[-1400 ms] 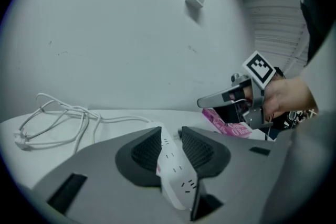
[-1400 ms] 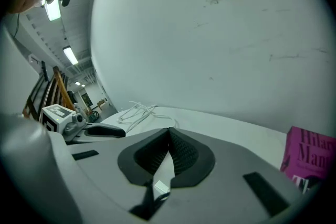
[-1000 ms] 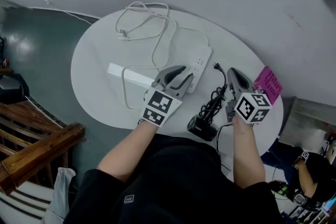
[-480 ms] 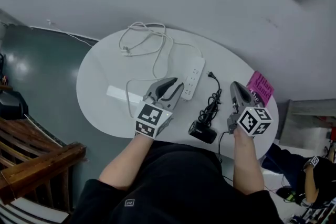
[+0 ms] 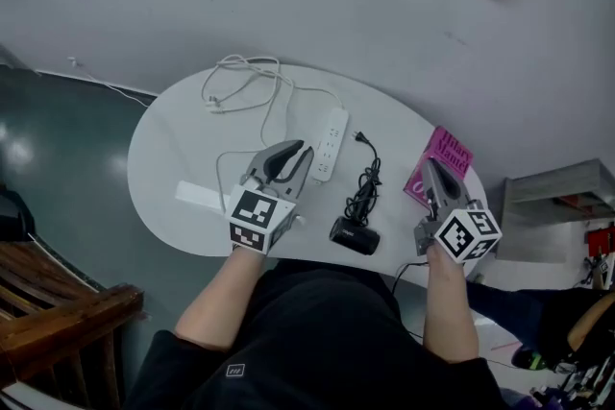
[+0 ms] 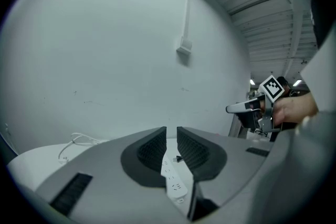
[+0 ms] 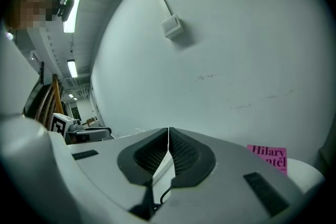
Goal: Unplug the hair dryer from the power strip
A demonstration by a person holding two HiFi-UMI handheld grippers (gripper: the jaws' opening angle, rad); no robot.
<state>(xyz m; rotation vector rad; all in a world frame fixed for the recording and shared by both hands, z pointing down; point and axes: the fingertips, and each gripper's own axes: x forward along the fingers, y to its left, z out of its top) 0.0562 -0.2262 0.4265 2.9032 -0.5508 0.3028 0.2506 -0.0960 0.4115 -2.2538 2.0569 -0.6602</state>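
Observation:
The white power strip (image 5: 330, 143) lies on the round white table (image 5: 163, 149). The black hair dryer (image 5: 353, 235) rests near the front edge, its cord (image 5: 366, 190) bunched up. Its plug (image 5: 362, 140) lies loose beside the strip, in no socket. My left gripper (image 5: 300, 151) hovers above the strip's near end; its jaws have just been closing and stand open by a narrow gap with nothing between them. In the left gripper view the strip (image 6: 174, 179) shows below the left gripper (image 6: 171, 131). My right gripper (image 5: 429, 167) is shut and empty, above the table's right edge.
A pink book (image 5: 441, 163) lies at the table's right edge under my right gripper, and it shows again as the pink book (image 7: 269, 155) in the right gripper view. A loose white cable (image 5: 240, 77) is coiled at the back left. A white bar (image 5: 197, 197) lies front left.
Both grippers have lifted away from the table and drawn back toward me. The left jaws, wide over the strip a second ago, have narrowed to a slit. The right jaws stay shut.

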